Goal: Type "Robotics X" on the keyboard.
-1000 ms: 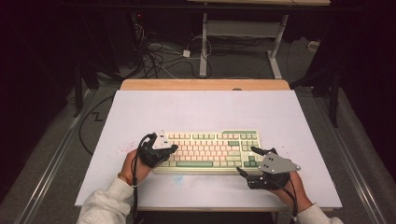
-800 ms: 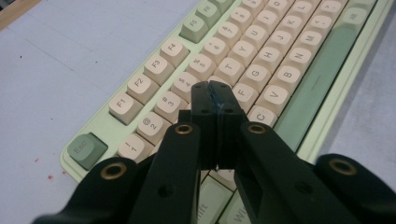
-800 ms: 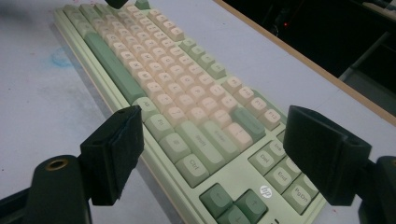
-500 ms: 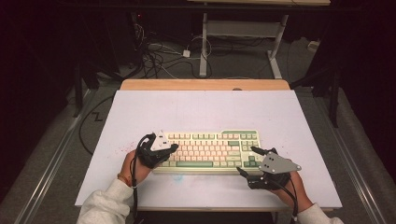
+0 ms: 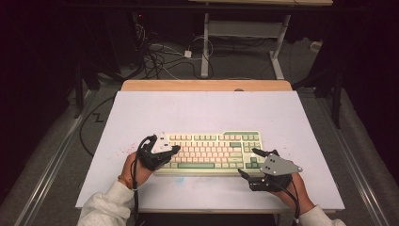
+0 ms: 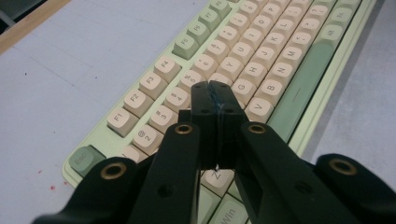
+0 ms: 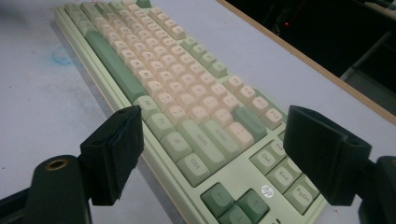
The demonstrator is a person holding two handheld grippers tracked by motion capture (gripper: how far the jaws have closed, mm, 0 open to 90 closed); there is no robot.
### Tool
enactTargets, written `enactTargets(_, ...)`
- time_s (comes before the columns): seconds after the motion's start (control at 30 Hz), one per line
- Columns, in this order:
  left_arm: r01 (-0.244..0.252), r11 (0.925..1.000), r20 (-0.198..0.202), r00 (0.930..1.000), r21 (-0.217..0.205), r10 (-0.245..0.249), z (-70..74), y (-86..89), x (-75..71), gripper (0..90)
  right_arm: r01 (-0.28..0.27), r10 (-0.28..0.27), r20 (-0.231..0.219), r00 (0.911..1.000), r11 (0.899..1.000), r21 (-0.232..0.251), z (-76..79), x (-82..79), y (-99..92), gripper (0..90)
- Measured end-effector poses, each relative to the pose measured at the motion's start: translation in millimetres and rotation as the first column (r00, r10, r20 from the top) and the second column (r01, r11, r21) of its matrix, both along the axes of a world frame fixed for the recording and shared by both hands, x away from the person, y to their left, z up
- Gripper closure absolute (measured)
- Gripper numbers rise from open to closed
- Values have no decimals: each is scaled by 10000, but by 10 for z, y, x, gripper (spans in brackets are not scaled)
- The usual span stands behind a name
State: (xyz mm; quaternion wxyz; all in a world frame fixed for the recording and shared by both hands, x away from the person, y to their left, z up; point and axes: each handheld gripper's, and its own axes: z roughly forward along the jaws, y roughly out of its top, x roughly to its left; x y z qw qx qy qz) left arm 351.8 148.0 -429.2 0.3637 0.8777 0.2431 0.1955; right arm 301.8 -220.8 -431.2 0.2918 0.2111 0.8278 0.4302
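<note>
A cream and green keyboard [image 5: 211,149] lies near the front edge of the white table [image 5: 202,110]. The left gripper [image 5: 175,149] has its jaws pressed together, empty, tips over the keyboard's left-hand keys. The right gripper [image 5: 249,163] has its jaws spread wide, holding nothing, at the keyboard's right front corner.

Wide bare table [image 5: 207,113] beyond keyboard [image 5: 211,153], free passage; keyboard itself blocking the near middle strip between both hands
</note>
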Motion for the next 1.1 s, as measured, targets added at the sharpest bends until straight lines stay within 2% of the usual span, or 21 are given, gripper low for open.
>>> enactTargets(0.6,-33,9997,318,9995,-226,40,22,25,-36,843,20,-20,8,10000,10000,33,3,10,-15,210)
enactTargets(1.1,312,9990,387,9988,-325,-299,51,-25,-121,825,30,-30,-30,10000,10000,65,4,7,-19,213)
